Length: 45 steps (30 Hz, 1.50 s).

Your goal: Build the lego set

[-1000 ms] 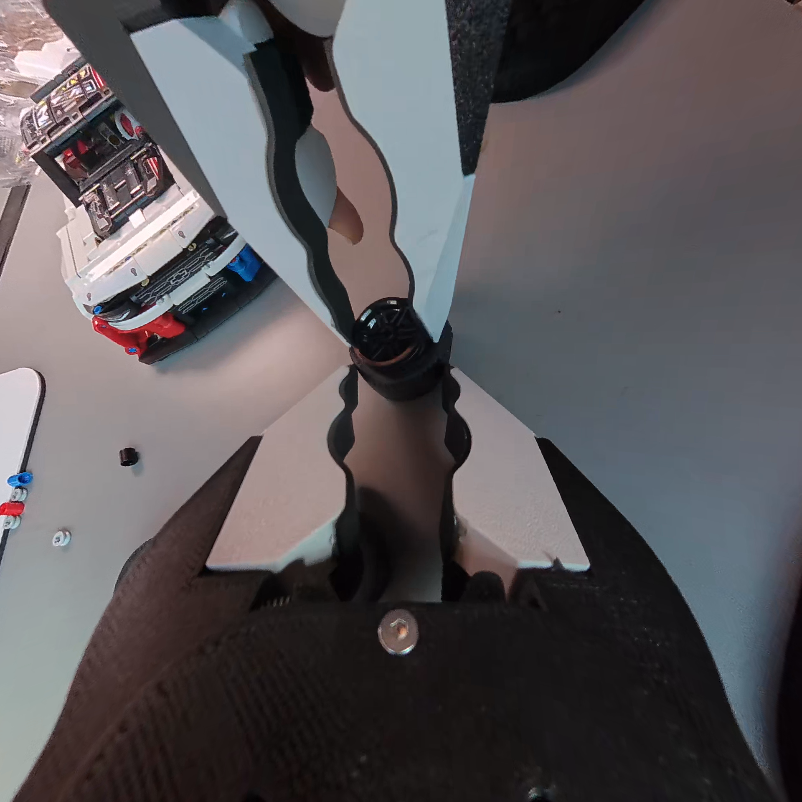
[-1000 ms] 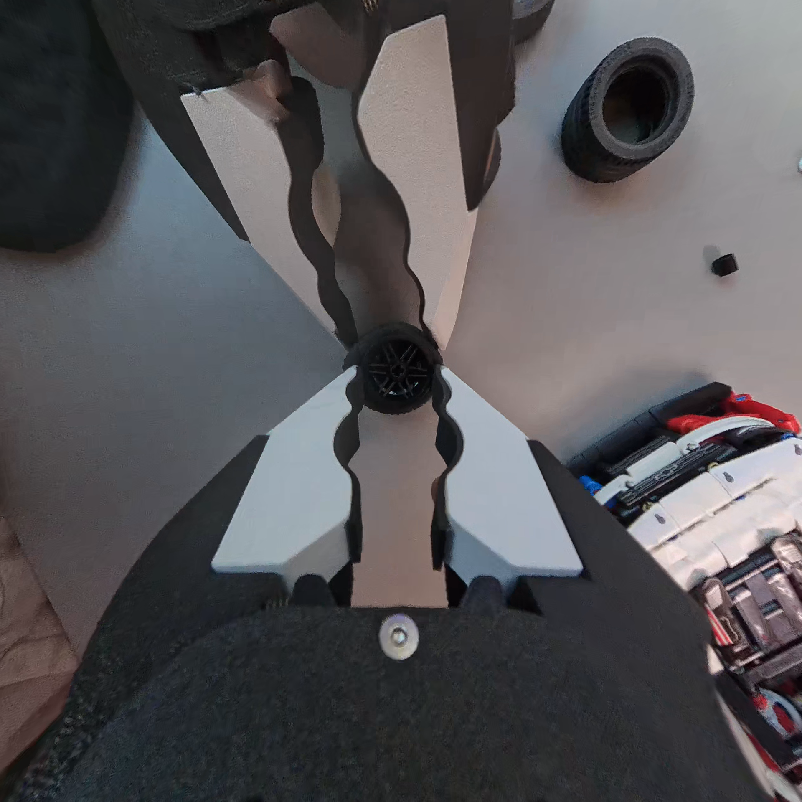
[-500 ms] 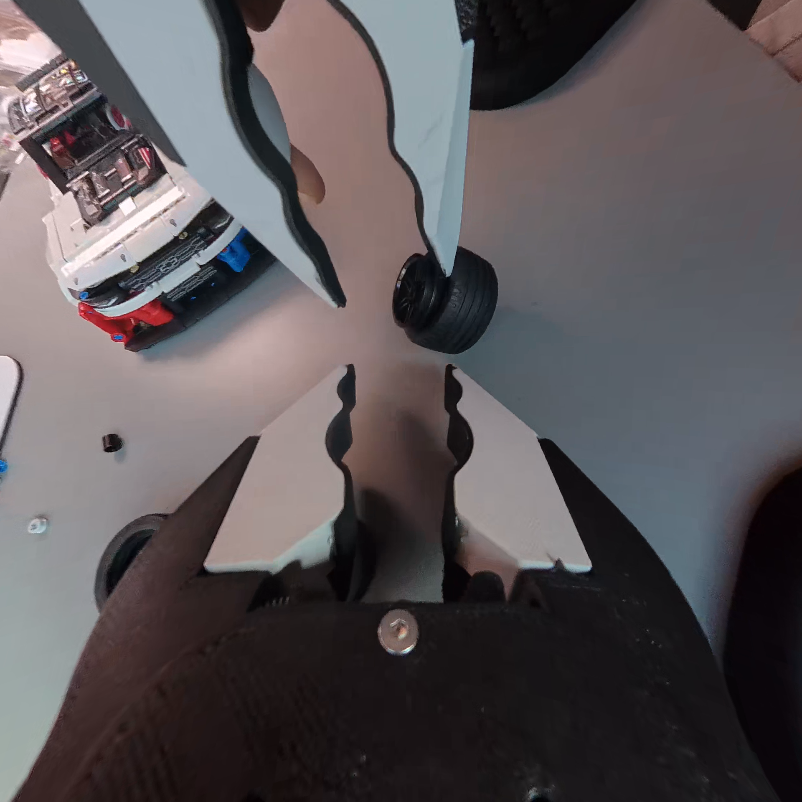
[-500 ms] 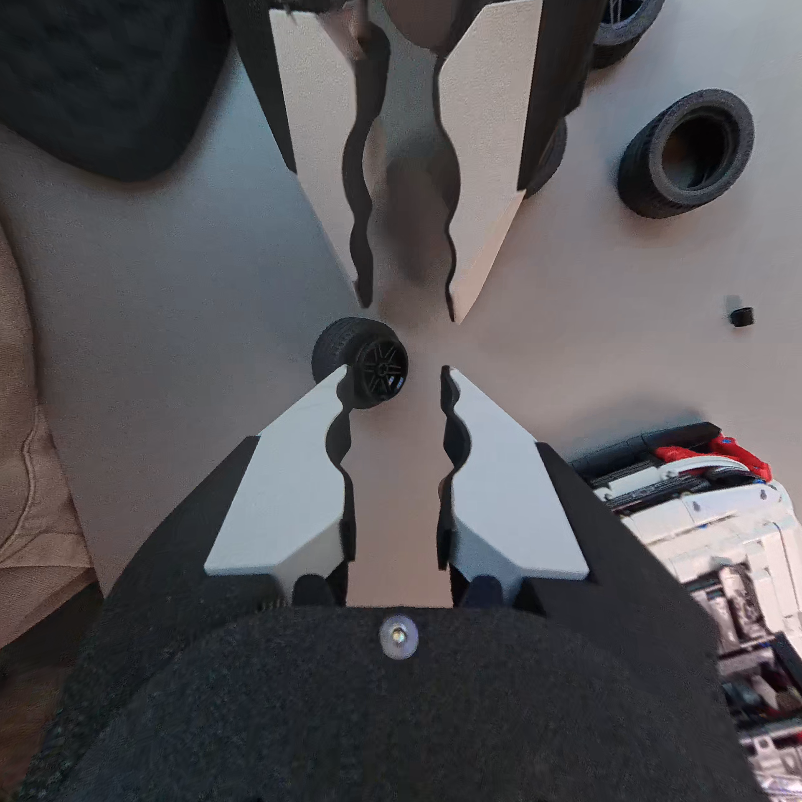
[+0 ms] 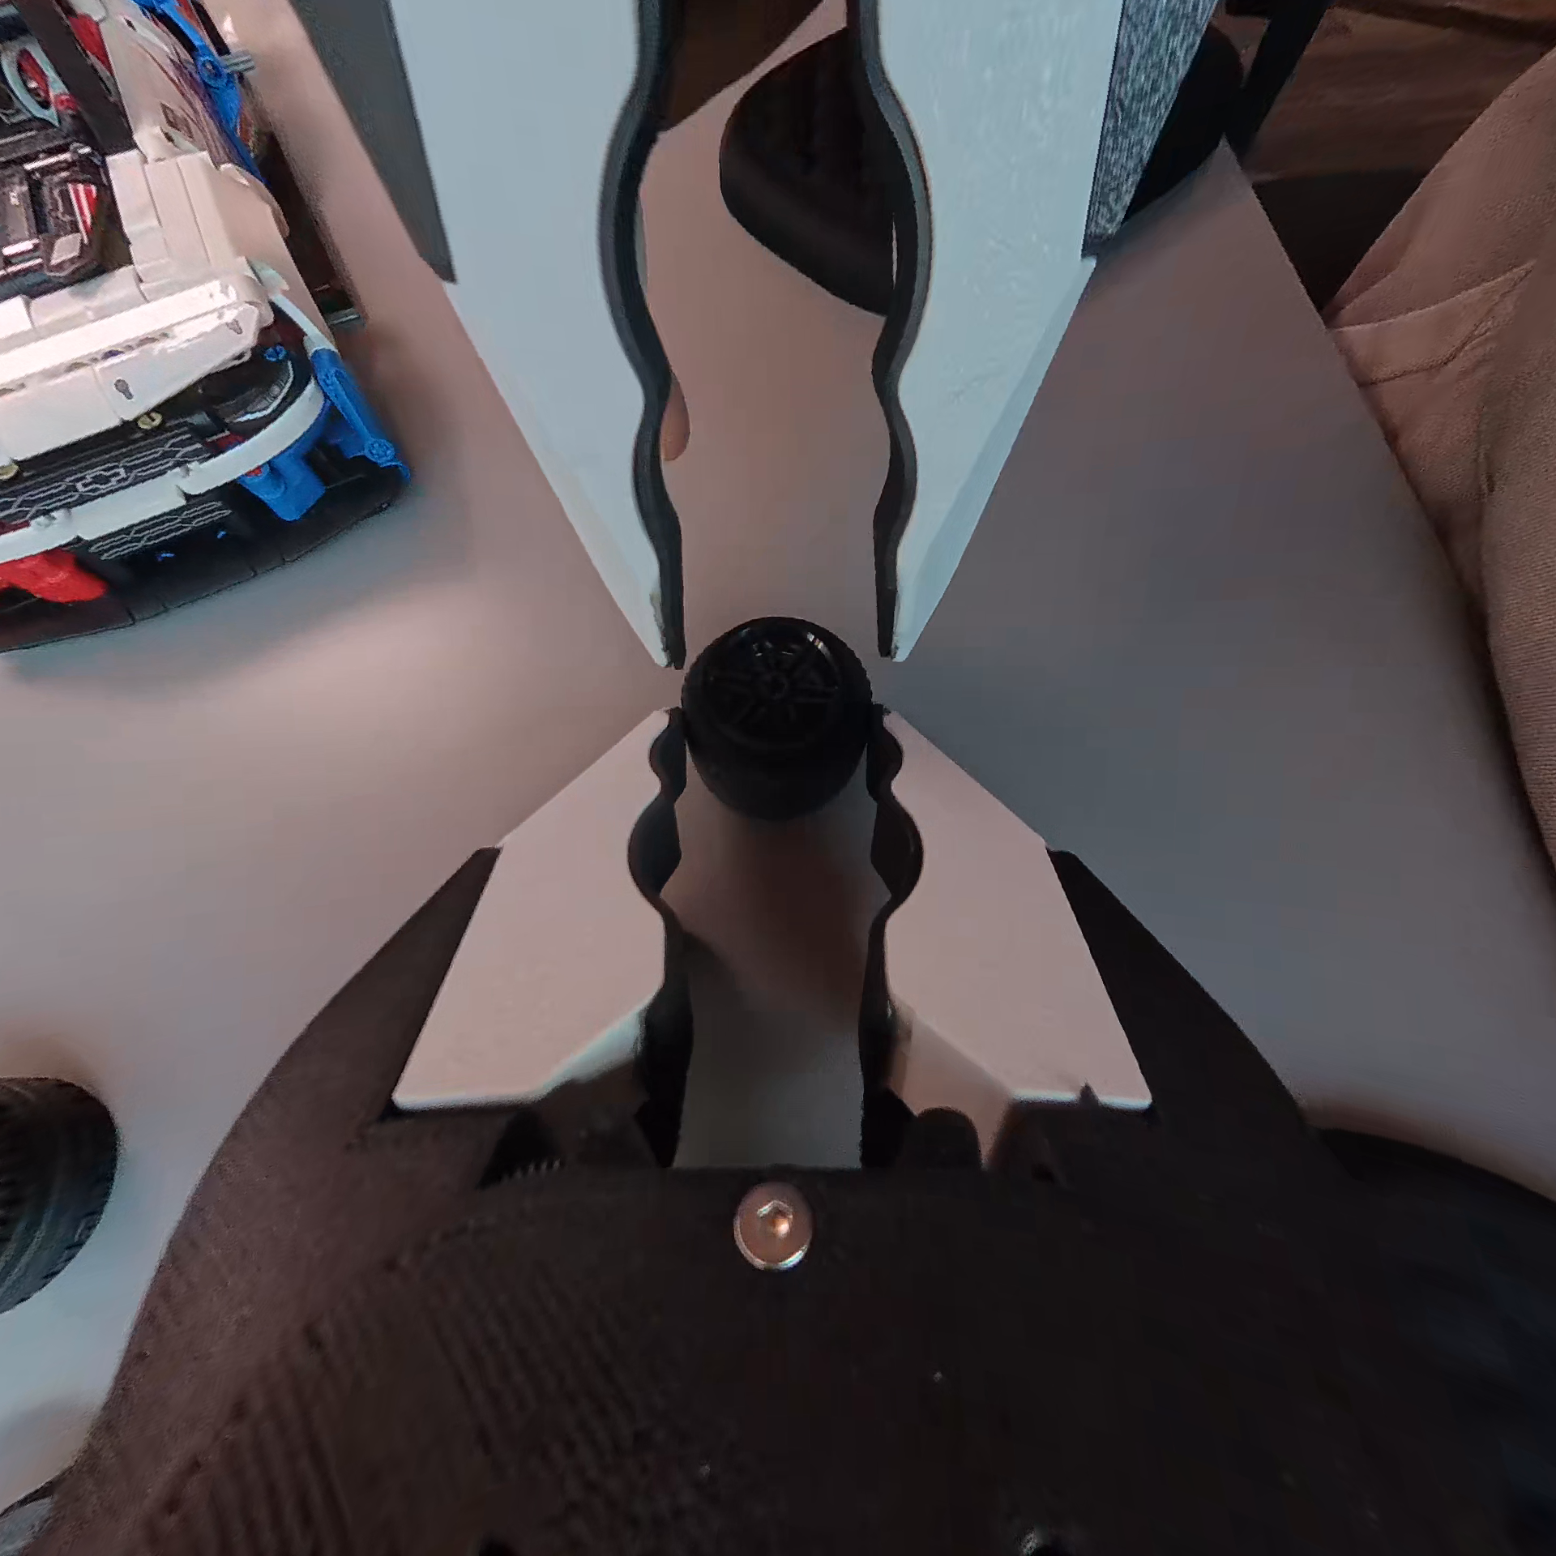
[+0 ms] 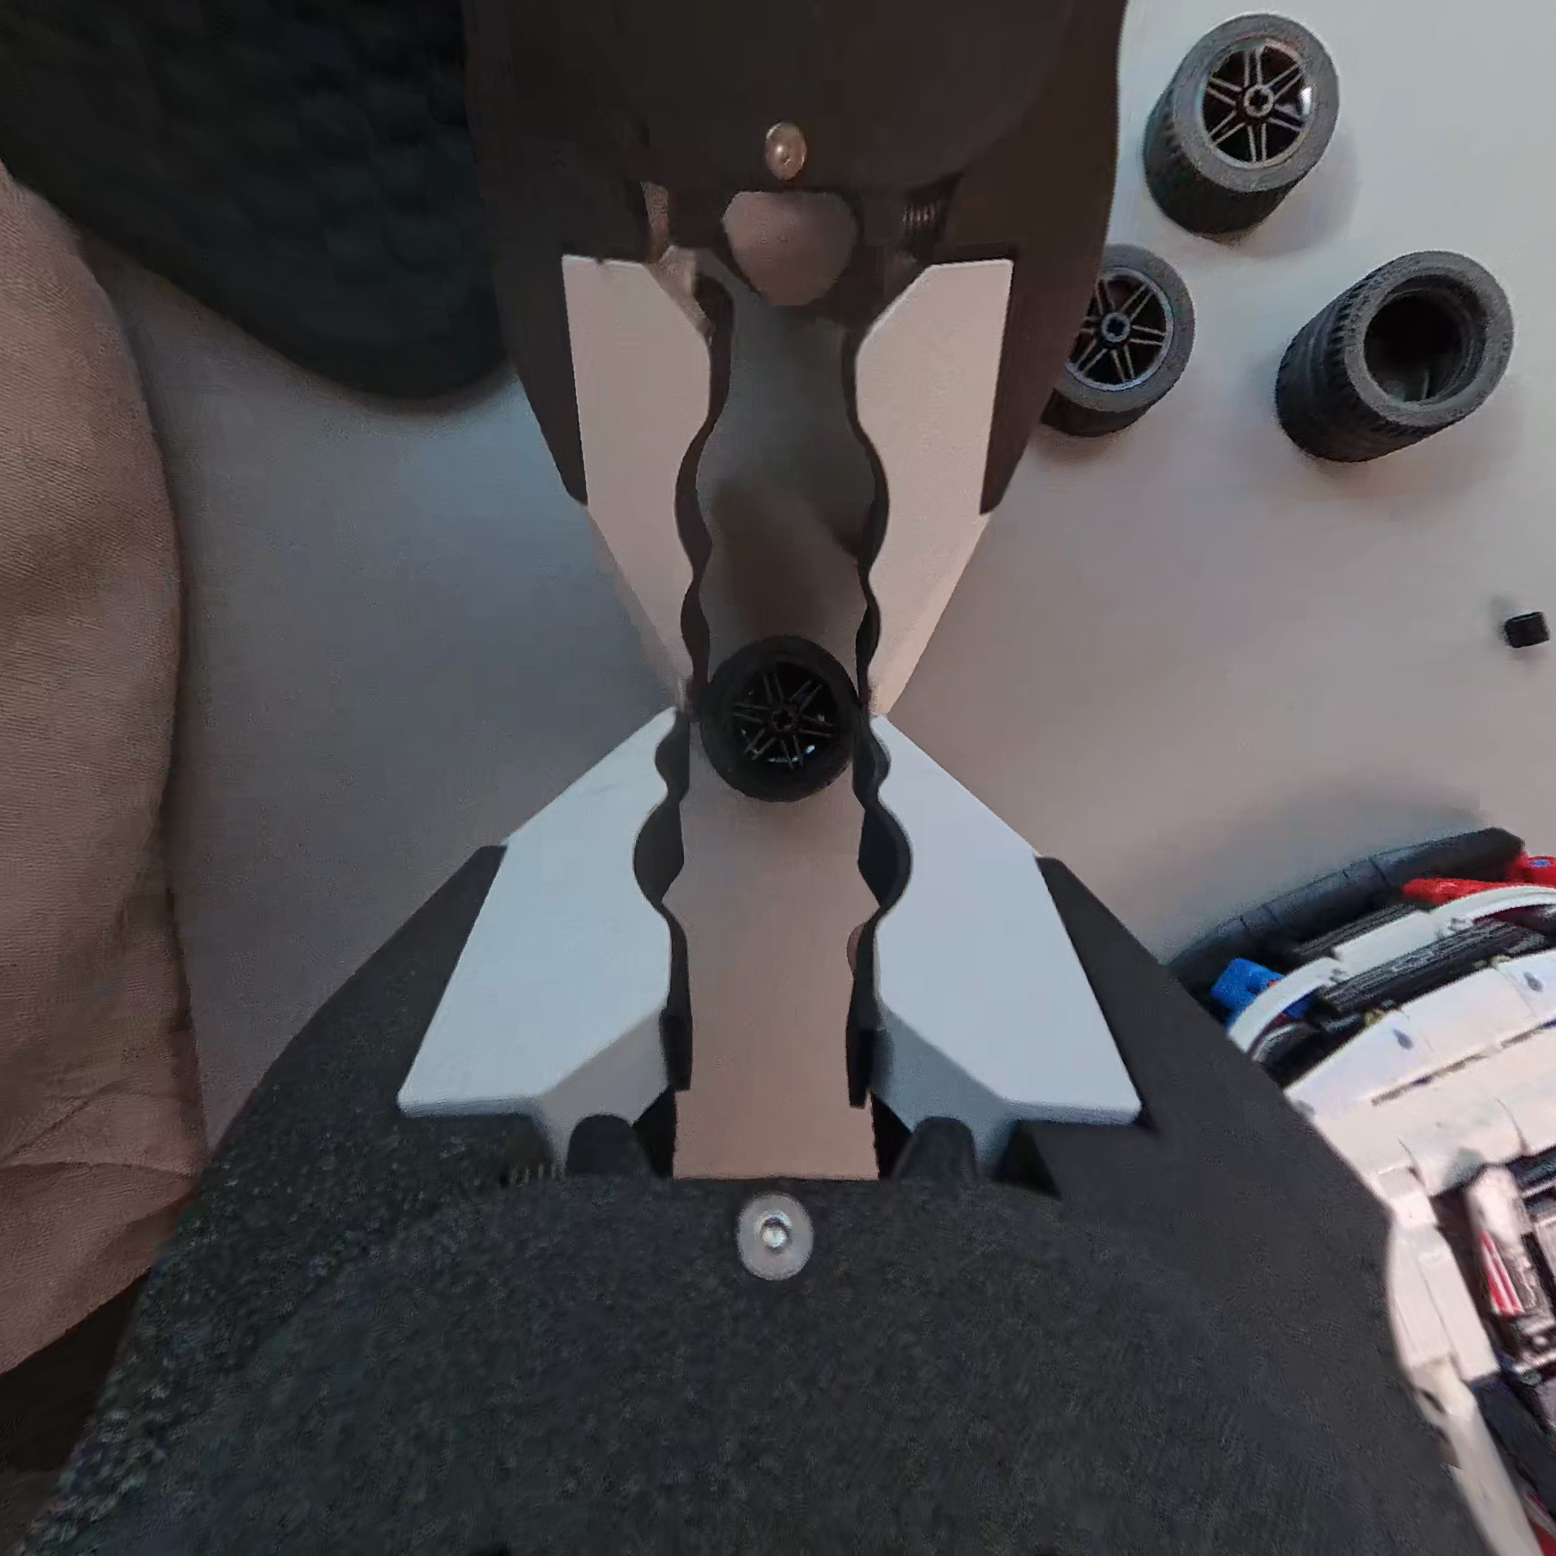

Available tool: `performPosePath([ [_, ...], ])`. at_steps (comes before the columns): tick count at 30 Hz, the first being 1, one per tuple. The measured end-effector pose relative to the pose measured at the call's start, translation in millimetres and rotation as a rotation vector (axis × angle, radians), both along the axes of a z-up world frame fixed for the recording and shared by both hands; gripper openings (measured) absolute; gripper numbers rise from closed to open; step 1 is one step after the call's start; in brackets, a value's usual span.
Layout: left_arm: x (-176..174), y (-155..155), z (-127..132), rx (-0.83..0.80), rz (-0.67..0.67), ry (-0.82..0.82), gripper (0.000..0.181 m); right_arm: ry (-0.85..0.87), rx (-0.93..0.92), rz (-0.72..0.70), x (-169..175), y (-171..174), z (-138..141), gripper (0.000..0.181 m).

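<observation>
The small black wheel (image 5: 776,722) hangs above the grey tabletop (image 5: 1179,758), off the lego car's (image 5: 143,421) red-and-blue end and apart from it, with its spoked face towards the right wrist camera. The left gripper (image 5: 775,716) is closed about as far as the wheel allows, and its wavy black pads (image 5: 894,829) press the tyre on both sides at the very tips. The right gripper (image 6: 776,720) comes at the same wheel from the opposite side, tip to tip with the left one. Its jaws are set a little wider than the tyre and flank it, but I cannot tell whether they actually bear on it. In the right wrist view the car, white-bodied with black panels, lies at the lower right. Farther from the car than the held wheel are two wheels with rims fitted (image 6: 1242,122) (image 6: 1120,337) and an empty tyre (image 6: 1393,354), grouped together on the tabletop with the left gripper's body partly covering the nearer one. A tiny black piece (image 6: 1524,630) sits between that group and the car. In the left wrist view part of a tyre (image 5: 42,1179) shows at the frame edge, well clear of the car's nose. Beige cloth (image 6: 76,589) lies past the tabletop edge on the side away from the car.
</observation>
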State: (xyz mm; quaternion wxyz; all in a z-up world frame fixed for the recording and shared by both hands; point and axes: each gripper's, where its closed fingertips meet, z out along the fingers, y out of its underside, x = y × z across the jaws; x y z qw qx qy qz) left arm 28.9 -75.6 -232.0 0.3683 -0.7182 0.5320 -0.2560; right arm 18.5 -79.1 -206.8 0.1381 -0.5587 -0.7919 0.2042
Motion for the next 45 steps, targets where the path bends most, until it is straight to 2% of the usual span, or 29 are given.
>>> performPosePath([
  [1,0.1,0.3,-0.7,0.008,0.003,0.008,0.043,-0.042,-0.014,-0.018,0.3,0.2,-1.1,0.036],
  [3,0.1,0.8,-1.5,0.023,0.006,0.019,0.043,-0.138,-0.002,-0.055,3.1,3.7,-8.4,0.034],
  [9,-0.2,1.2,-3.1,0.055,0.016,0.040,0.043,-0.211,-0.050,-0.214,-0.7,2.3,-13.8,0.028],
  [11,-0.2,1.0,-3.7,0.052,0.014,0.042,0.043,-0.231,-0.019,-0.226,0.6,2.1,-17.0,0.028],
  [15,-1.1,0.9,-4.4,0.055,-0.007,0.046,0.044,-0.223,0.027,-0.126,0.8,2.0,-18.6,0.028],
  [19,-4.4,0.7,-5.3,0.129,-0.053,0.072,0.045,-0.237,0.060,0.088,1.2,1.8,-19.6,0.027],
  [21,-4.8,0.7,-5.5,0.107,-0.056,0.068,0.044,-0.235,0.037,0.119,1.3,1.8,-20.1,0.027],
  [26,-5.3,1.9,-5.7,0.095,-0.049,0.067,0.041,-0.153,0.017,0.000,0.4,5.1,-11.6,0.027],
  [28,-5.4,1.8,-5.9,0.087,-0.049,0.066,0.041,-0.065,0.009,-0.021,-5.1,0.6,0.6,0.027],
  [30,-5.4,1.8,-5.9,0.086,-0.049,0.066,0.041,-0.046,0.034,-0.017,-5.2,-4.0,0.9,0.025],
  [33,-5.4,1.9,-5.8,0.087,-0.048,0.066,0.041,-0.081,0.096,-0.020,-2.6,-2.1,-15.0,0.016],
  [34,-5.5,1.9,-5.8,0.087,-0.047,0.066,0.042,-0.082,0.092,-0.028,-4.2,-1.2,-16.8,0.018],
  [37,-5.6,2.0,-5.6,0.093,-0.046,0.066,0.043,-0.179,-0.016,-0.135,-3.6,-1.0,-19.0,0.018],
  [45,-5.6,1.2,-5.3,0.106,-0.052,0.066,0.044,-0.217,-0.001,-0.128,-4.8,-1.8,-20.1,0.017],
])
